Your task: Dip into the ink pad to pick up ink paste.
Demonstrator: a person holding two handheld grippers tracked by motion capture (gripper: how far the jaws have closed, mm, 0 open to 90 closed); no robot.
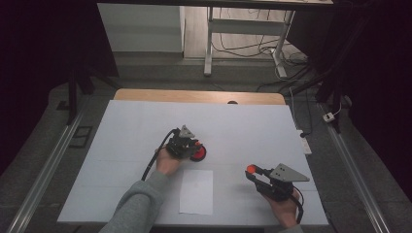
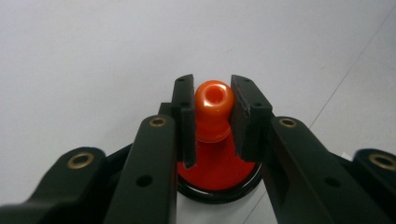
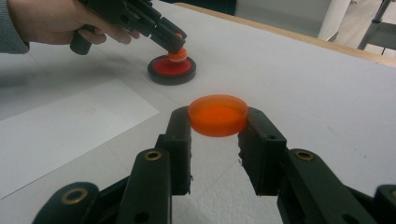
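White covering spreads over the table [image 1: 121, 145], with a bare wooden edge at the far side and dark floor, cables and a desk frame beyond. A white sheet of paper [image 1: 196, 191] lies near the person's edge, between the two hands; no writing on it can be read, and no brand or label is visible on anything else.

Near the table's middle sits a round red base with a black rim [image 3: 171, 70], flat on the surface. From its centre rises an orange knob [image 2: 214, 109], its long axis upright, the rounded top pointing up with a small hollow in the crown. The left gripper [image 1: 191, 144] comes down onto it from the person's side, and in the left gripper view the two black jaws stand either side of the knob's head, pressed close against it, so this gripper is clenched on the knob. In the right gripper view the same grasp appears farther off, the jaw tips angled down onto the knob.

The right gripper [image 1: 252, 171] is well apart from the base, to the right of the paper. It clamps an orange disc [image 3: 218, 114] by its rim, one jaw on each side. The disc is held flat, its broad face upward and its short axis vertical, raised a little over the white surface.
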